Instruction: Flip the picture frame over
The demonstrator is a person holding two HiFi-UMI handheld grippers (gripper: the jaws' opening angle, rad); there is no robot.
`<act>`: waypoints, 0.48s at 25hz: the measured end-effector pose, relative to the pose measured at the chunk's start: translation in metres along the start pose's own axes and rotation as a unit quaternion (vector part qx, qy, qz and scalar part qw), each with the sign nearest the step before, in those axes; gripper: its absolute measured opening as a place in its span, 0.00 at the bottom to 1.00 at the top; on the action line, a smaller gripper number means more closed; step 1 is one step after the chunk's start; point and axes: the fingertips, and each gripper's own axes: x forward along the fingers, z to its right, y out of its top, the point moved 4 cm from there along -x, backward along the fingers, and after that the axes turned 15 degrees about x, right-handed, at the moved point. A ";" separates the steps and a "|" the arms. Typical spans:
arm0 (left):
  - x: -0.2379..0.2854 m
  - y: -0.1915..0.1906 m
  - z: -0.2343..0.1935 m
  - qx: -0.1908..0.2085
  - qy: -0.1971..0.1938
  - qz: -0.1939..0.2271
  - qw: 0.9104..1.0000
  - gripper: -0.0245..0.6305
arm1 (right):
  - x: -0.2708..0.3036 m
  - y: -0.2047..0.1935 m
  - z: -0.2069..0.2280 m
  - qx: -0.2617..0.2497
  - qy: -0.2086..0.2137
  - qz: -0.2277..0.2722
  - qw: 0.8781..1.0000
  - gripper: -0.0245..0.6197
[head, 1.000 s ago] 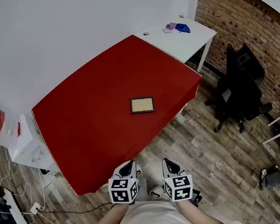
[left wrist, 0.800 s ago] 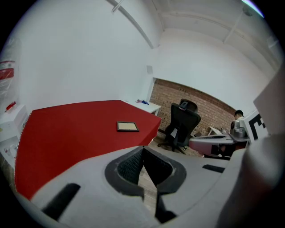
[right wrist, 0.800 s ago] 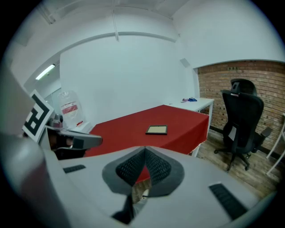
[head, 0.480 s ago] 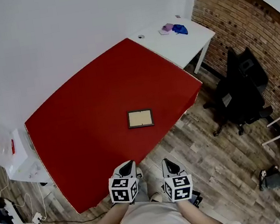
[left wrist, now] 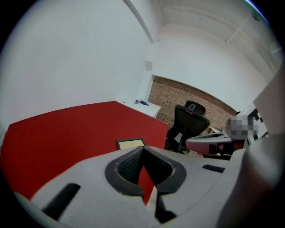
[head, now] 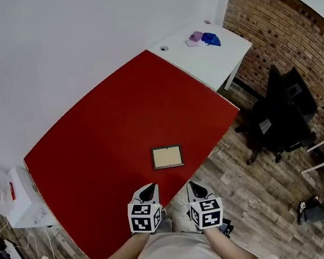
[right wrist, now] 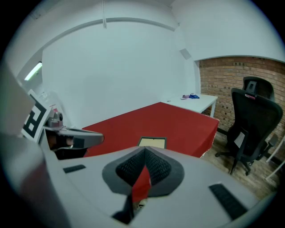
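Head view: picture frame (head: 167, 156) just beyond left gripper (head: 149, 189) and right gripper (head: 193, 186), both pinched closed, empty.

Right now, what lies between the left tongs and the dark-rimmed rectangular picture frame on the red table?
Only bare red table lies between the left tongs and the dark-rimmed picture frame; the head view shows it.

The table (head: 91, 143) is plain bright red, and the picture frame (head: 167, 156) on it has a dark border round a tan panel. Far right stands a white desk (head: 229, 54) and a red-brown brick wall (head: 293, 32). The chair (head: 281, 113) is black and the floor (head: 244, 186) is grey-brown planks. The left gripper (head: 149, 188) and right gripper (head: 193, 186) bear cubes patterned with black-and-white squares.
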 end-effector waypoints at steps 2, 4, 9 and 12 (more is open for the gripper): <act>0.007 0.004 -0.008 0.003 -0.007 -0.004 1.000 0.05 | 0.009 0.008 -0.003 -0.001 -0.006 -0.005 1.000 0.05; 0.013 0.008 -0.012 0.007 -0.014 -0.006 1.000 0.05 | 0.014 0.015 -0.004 -0.001 -0.014 -0.008 1.000 0.05; 0.029 0.019 -0.017 0.004 -0.020 -0.010 1.000 0.05 | 0.021 0.029 0.003 0.008 -0.024 -0.009 1.000 0.05; 0.037 0.022 -0.017 0.001 -0.019 -0.016 1.000 0.05 | 0.027 0.034 0.009 0.005 -0.021 -0.014 1.000 0.05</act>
